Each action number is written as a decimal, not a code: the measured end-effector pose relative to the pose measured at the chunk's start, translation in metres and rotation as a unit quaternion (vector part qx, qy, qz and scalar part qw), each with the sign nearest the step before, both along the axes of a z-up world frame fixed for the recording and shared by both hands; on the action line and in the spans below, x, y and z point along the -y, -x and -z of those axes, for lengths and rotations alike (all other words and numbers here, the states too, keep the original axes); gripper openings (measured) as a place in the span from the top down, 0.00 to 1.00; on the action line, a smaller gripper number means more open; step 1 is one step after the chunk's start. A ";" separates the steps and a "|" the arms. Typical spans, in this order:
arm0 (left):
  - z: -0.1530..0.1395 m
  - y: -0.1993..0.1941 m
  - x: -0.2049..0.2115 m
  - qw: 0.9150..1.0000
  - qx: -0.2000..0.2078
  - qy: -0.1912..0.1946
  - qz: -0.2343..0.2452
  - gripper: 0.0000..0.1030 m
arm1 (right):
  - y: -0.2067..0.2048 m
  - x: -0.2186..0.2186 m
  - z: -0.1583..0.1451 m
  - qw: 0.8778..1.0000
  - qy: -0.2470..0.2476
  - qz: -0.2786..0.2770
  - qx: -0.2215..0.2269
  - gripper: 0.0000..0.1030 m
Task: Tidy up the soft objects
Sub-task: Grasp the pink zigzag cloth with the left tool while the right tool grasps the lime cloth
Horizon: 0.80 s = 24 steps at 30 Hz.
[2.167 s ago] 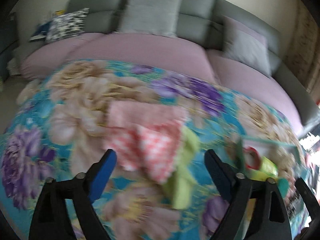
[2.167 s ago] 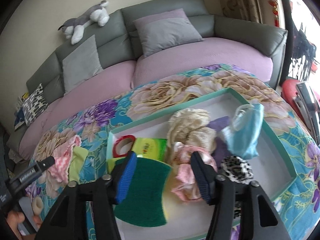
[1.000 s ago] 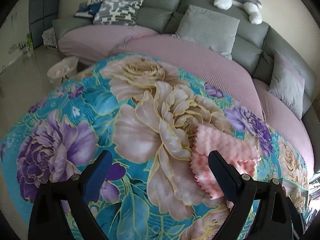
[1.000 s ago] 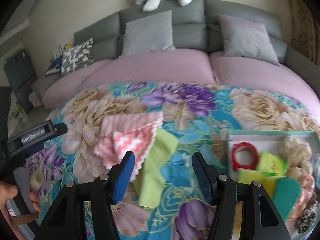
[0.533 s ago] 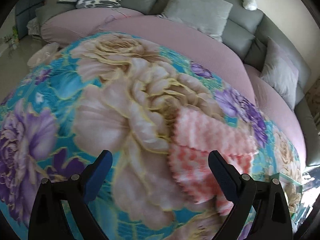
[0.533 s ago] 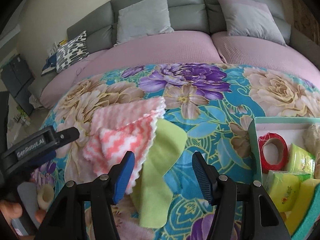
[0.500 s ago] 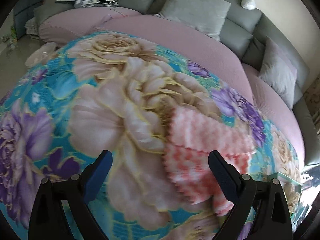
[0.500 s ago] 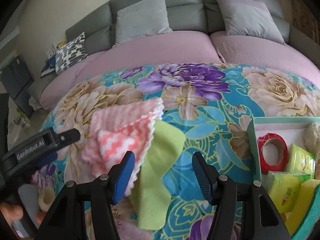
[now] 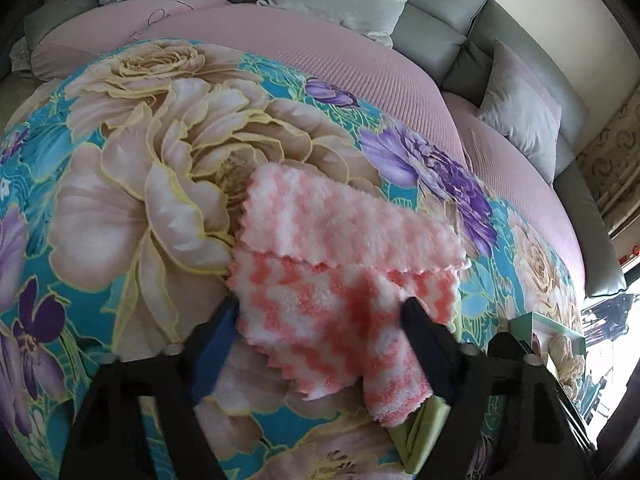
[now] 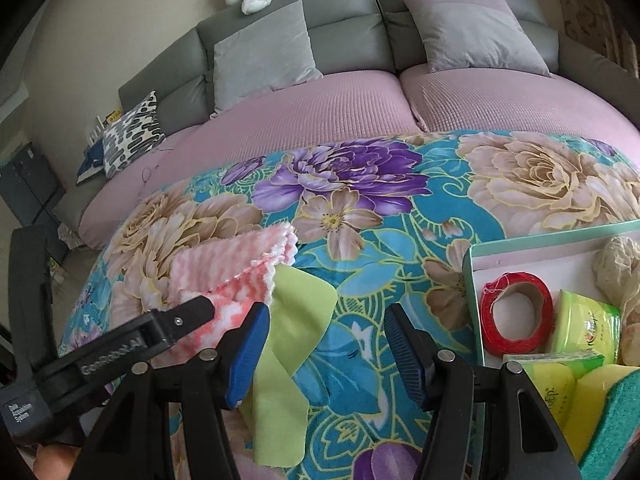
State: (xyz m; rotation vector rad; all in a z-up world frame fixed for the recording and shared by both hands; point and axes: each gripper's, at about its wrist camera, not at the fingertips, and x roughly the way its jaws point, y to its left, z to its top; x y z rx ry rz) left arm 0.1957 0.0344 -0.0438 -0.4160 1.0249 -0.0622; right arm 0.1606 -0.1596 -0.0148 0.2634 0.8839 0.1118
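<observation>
Pink-and-white fleecy cloth [image 9: 344,280] lay on the floral blanket [image 9: 160,168], between the closing jaws of the left gripper [image 9: 316,328] — not yet pinched. Rightward, the right gripper [image 10: 326,344] stood apart over a green cloth [image 10: 292,344] — beside the tray [image 10: 476,256].

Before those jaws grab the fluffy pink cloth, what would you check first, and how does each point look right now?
1. Pink cloth lies between the left gripper jaws, which are closing: ok.
2. Pads pressing on it: cannot tell.
3. Green cloth clear of the pink cloth: not ok, tucked under its edge.
4. Right gripper empty, jaws open: ok.
5. Tray has room: cannot tell.
</observation>
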 end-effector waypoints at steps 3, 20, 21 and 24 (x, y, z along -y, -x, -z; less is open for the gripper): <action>0.000 0.001 0.001 1.000 0.000 0.012 0.005 0.40 | 0.000 0.001 0.000 1.000 -0.001 0.000 0.000 0.38; -0.016 0.007 -0.004 0.998 0.044 0.050 0.014 0.92 | 0.001 0.000 0.001 1.000 0.000 -0.003 0.000 0.38; -0.020 0.009 -0.007 0.997 0.050 0.051 0.010 0.92 | 0.001 0.000 0.001 1.000 -0.001 -0.004 0.000 0.38; -0.036 0.016 -0.019 0.996 0.074 0.050 -0.007 0.92 | 0.001 -0.002 0.003 1.000 -0.001 -0.009 -0.003 0.38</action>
